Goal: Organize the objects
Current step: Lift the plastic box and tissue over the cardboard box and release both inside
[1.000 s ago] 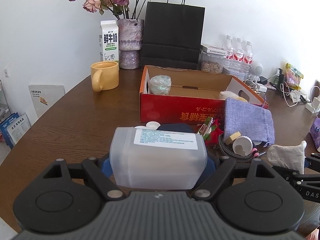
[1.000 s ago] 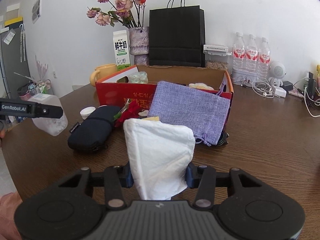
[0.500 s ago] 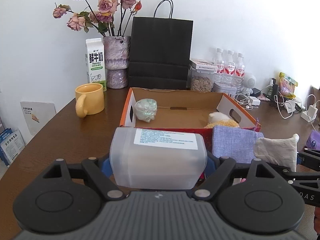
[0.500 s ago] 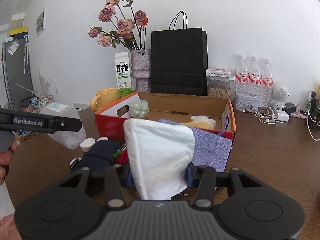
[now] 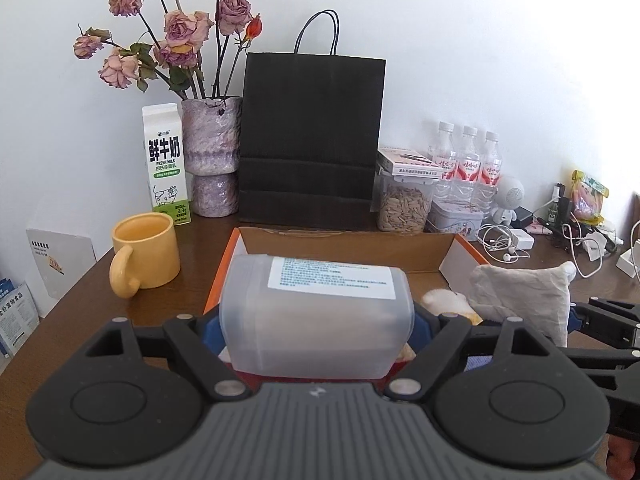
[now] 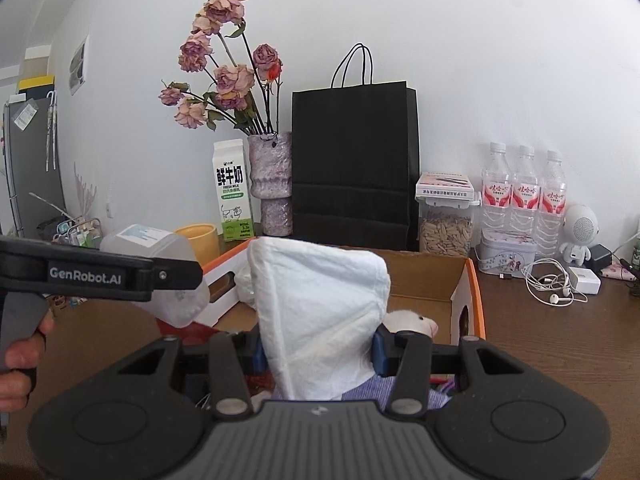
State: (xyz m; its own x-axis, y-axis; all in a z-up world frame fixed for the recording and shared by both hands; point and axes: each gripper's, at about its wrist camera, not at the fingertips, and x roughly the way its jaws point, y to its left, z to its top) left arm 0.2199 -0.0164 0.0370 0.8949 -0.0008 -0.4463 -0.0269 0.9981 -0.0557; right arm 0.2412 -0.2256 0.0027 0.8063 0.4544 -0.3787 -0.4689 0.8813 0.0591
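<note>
Left gripper (image 5: 316, 320) clamped on stiff, slick plastic container (image 5: 316, 312) at 12 o'clock; right gripper (image 6: 318, 350) pinching limp, light cloth pouch (image 6: 320, 304) mid-body.

Flowers: dried pink roses (image 5: 176, 36) in a mottled purple vase (image 5: 210, 148), by the wall
Carton: milk carton (image 5: 165, 164), upright, just left of the vase
Mug: yellow mug (image 5: 146, 256) on the worktop (image 5: 120, 320), in front of the carton
Bag: black paper bag (image 5: 312, 136), upright, right of the vase
Jar: seed jar (image 6: 445, 224) beside the bag
Bottles: three water bottles (image 6: 522, 196), in a row
Cable: white earphones (image 6: 556, 284) near a small white robot figure (image 6: 580, 232)
</note>
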